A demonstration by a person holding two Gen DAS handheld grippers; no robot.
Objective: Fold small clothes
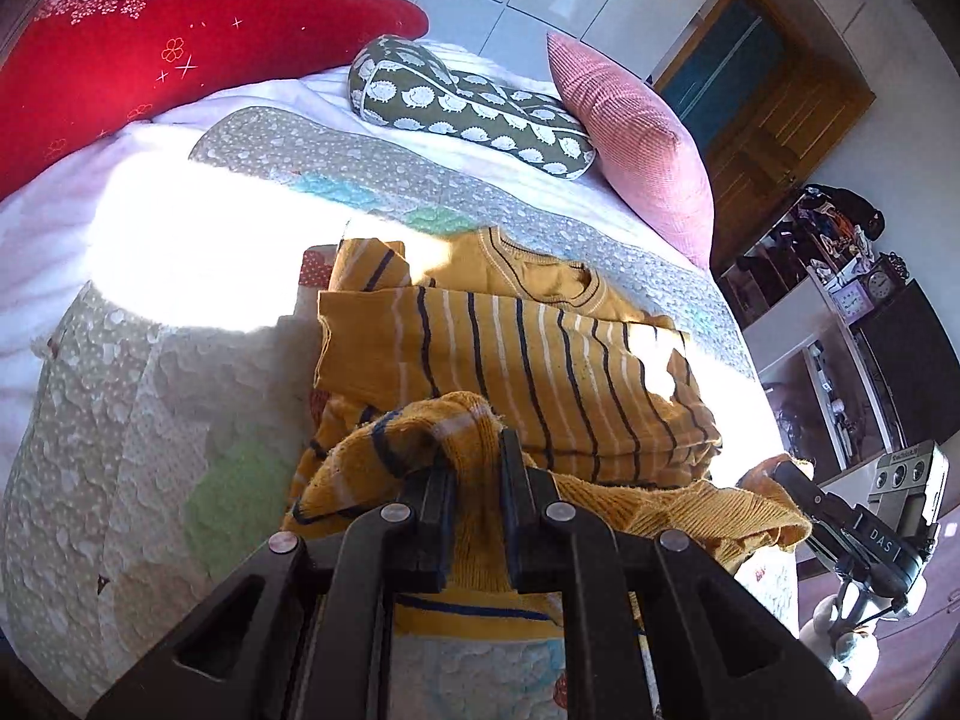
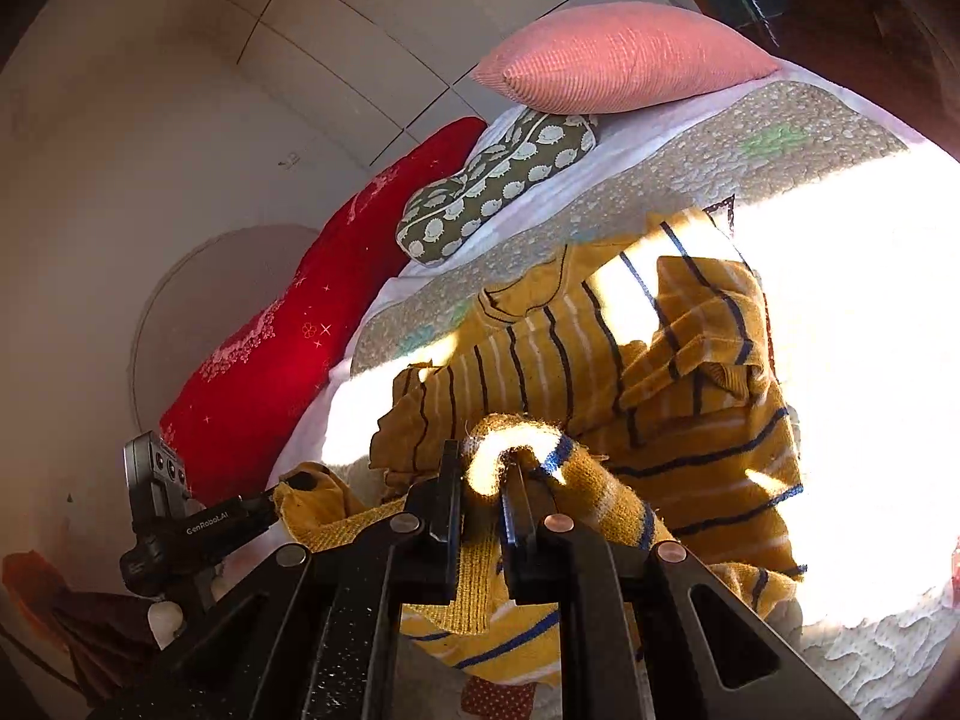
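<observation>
Two thin pinches: left gripper (image 1: 477, 468) and right gripper (image 2: 480, 474) clamping yellow striped sweater (image 1: 540, 372); risks slipping, bunching.

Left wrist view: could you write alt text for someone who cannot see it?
A black left claw pinches the bunched hem of a mustard striped sweater lying on a quilted bed. Red, hedgehog-print and pink pillows line the far side.
</observation>
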